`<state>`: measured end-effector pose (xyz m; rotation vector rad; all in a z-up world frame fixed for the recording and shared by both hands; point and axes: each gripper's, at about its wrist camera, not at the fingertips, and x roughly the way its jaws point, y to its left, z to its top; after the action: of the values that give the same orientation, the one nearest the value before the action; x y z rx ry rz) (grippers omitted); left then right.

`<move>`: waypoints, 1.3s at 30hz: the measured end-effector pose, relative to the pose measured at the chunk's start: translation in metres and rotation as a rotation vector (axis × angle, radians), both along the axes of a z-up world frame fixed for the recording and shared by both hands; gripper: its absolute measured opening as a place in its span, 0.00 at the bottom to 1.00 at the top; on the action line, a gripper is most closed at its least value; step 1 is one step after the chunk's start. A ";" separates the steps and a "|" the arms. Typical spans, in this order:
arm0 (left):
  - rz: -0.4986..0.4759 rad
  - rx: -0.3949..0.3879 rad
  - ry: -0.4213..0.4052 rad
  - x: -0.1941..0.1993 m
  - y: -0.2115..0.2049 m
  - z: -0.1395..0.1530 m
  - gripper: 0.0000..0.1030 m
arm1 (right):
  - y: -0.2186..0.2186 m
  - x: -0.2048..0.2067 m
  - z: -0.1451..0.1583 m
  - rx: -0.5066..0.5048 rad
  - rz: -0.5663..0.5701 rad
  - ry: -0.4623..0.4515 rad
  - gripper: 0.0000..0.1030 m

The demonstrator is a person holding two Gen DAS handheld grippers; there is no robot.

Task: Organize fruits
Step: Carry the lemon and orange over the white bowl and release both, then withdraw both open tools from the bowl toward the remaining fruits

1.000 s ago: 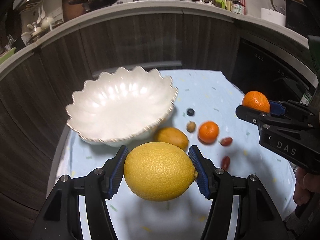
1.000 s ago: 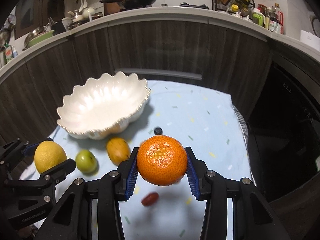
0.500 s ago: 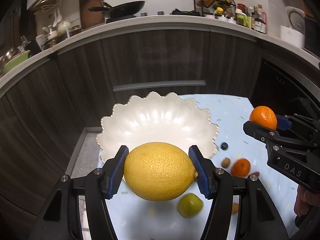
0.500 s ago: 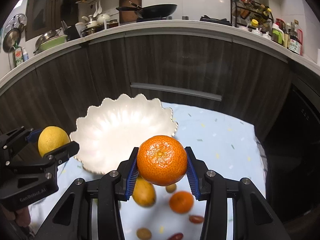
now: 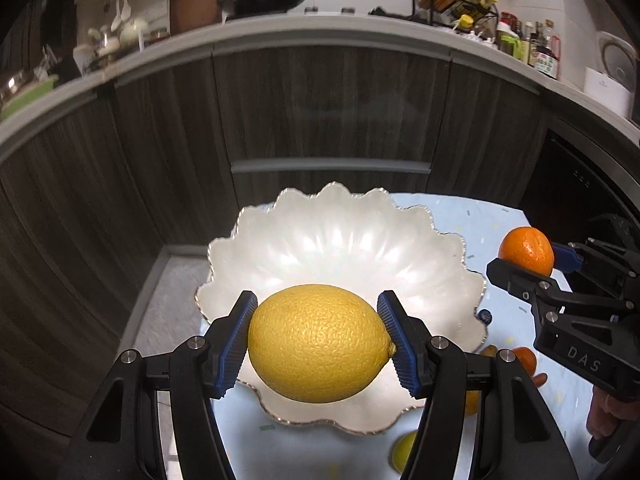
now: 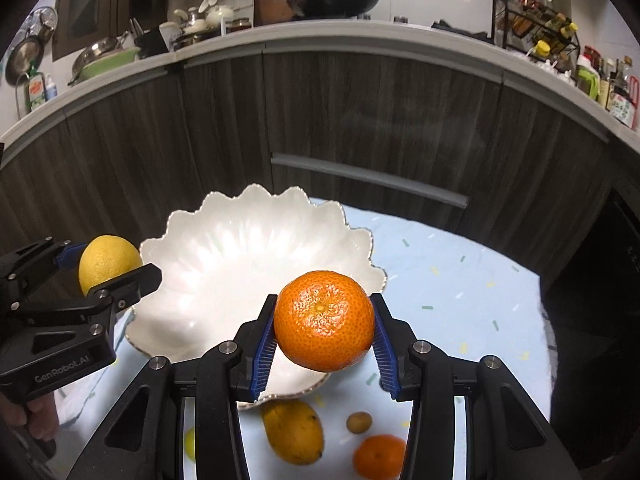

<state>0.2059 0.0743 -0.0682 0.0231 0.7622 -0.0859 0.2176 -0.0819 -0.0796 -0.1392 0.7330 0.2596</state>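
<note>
My left gripper (image 5: 320,344) is shut on a yellow lemon (image 5: 318,342), held above the near rim of the white scalloped bowl (image 5: 340,240). My right gripper (image 6: 325,328) is shut on an orange tangerine (image 6: 324,326) above the bowl's (image 6: 240,256) right rim. In the right wrist view the left gripper (image 6: 116,270) with the lemon (image 6: 106,258) hangs at the bowl's left edge. In the left wrist view the right gripper (image 5: 532,258) and its tangerine (image 5: 526,250) hang at the right. The bowl looks empty inside.
On the light blue cloth (image 6: 440,280) below lie a yellow mango (image 6: 294,432), a small brown fruit (image 6: 359,422), a second tangerine (image 6: 378,456), a green fruit (image 5: 404,454) and a dark blueberry (image 5: 485,315). Dark cabinet fronts (image 6: 360,120) stand just behind the table.
Both grippers have carried their fruit forward over the table to the bowl. The bowl now sits under and right behind them; the loose fruit has slid toward the bottom of the views.
</note>
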 end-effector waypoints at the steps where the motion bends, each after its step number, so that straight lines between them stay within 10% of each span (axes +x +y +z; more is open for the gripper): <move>1: 0.003 -0.004 0.013 0.004 0.001 -0.004 0.59 | 0.001 0.003 -0.002 -0.002 0.000 0.008 0.43; 16: 0.018 -0.019 0.142 0.025 0.008 -0.037 0.60 | 0.013 0.030 -0.032 -0.009 0.005 0.132 0.45; 18: 0.025 -0.005 0.129 0.024 0.007 -0.034 0.72 | 0.014 0.030 -0.033 -0.009 0.010 0.141 0.46; 22: 0.038 0.001 0.119 0.022 0.008 -0.029 0.82 | 0.011 0.026 -0.025 -0.002 -0.011 0.103 0.74; 39: 0.039 0.034 0.055 -0.010 -0.003 0.005 0.89 | -0.010 -0.008 0.013 0.017 -0.088 0.014 0.74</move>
<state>0.1961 0.0711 -0.0637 0.0383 0.8188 -0.0365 0.2100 -0.0921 -0.0665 -0.0893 0.7483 0.1829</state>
